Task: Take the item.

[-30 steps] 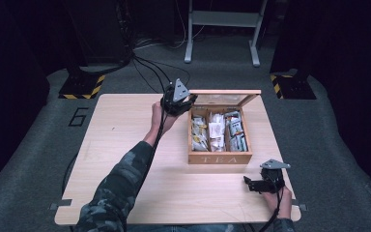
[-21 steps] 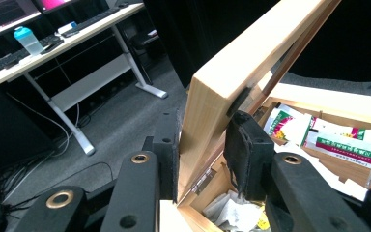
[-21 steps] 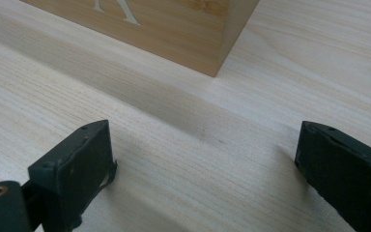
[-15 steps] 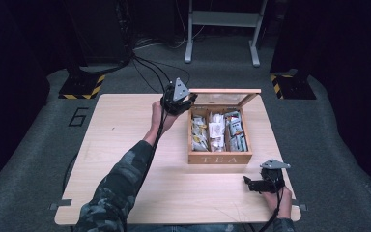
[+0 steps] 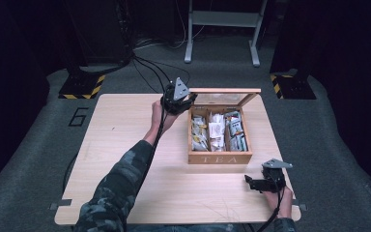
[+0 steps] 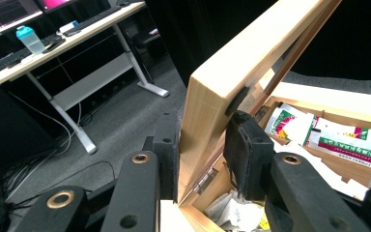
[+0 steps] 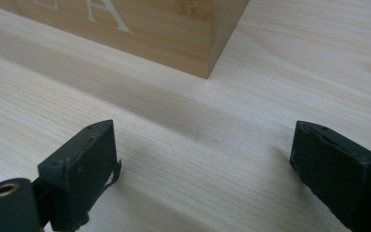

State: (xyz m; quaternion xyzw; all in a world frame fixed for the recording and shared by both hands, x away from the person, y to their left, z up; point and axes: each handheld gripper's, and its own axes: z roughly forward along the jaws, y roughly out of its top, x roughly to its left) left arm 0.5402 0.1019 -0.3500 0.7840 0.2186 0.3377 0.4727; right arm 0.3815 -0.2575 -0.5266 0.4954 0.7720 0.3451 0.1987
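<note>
A wooden tea box (image 5: 220,157) marked "TEA" stands on the light wooden table (image 5: 125,145), right of the middle, with several tea bags (image 5: 217,130) in its compartments. Its glazed lid (image 5: 224,91) is raised at the far side. My left gripper (image 5: 186,102) is shut on the lid's left corner. In the left gripper view the pads of the left gripper (image 6: 203,140) clamp the lid's wooden frame (image 6: 232,67), with tea bags (image 6: 338,140) below. My right gripper (image 5: 249,182) rests open near the table's front right, its jaws wide apart (image 7: 207,159) just before the box's corner (image 7: 174,38).
Cables (image 5: 145,67) run over the grey floor behind the table, between two hazard-striped bases (image 5: 79,87). A metal stand (image 5: 222,29) is farther back. A desk (image 6: 63,43) with a bottle and keyboards stands in the left gripper view.
</note>
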